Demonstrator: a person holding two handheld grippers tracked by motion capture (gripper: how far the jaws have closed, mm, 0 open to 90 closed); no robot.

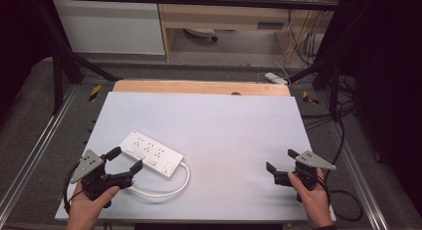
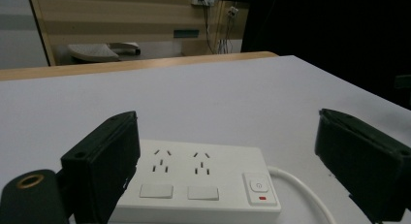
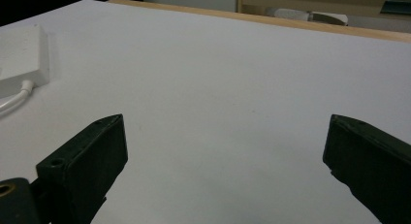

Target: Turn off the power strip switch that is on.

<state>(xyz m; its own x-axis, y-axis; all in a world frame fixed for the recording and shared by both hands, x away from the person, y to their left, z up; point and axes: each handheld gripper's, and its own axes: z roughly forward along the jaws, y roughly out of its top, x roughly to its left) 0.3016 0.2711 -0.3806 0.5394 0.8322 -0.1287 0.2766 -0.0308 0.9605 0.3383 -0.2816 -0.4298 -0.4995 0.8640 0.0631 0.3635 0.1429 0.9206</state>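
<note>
A white power strip (image 1: 151, 153) lies on the white table top (image 1: 224, 125) at the front left, its white cable (image 1: 164, 190) looping back toward the table's front. My left gripper (image 1: 124, 160) hovers open just in front of the strip's near end, nothing between its jaws. In the left gripper view the power strip (image 2: 198, 178) sits between the spread jaws, with sockets, two switches and a power button with a red mark. My right gripper (image 1: 281, 160) is held open at the front right, over bare table. In the right gripper view the strip's end (image 3: 24, 54) shows far left.
A wooden strip (image 1: 199, 86) runs along the table's far edge. Black frame bars (image 1: 64, 65) stand at the back corners, and black cables (image 1: 343, 140) trail along the right side. A wooden cabinet (image 1: 224, 16) stands beyond on the floor.
</note>
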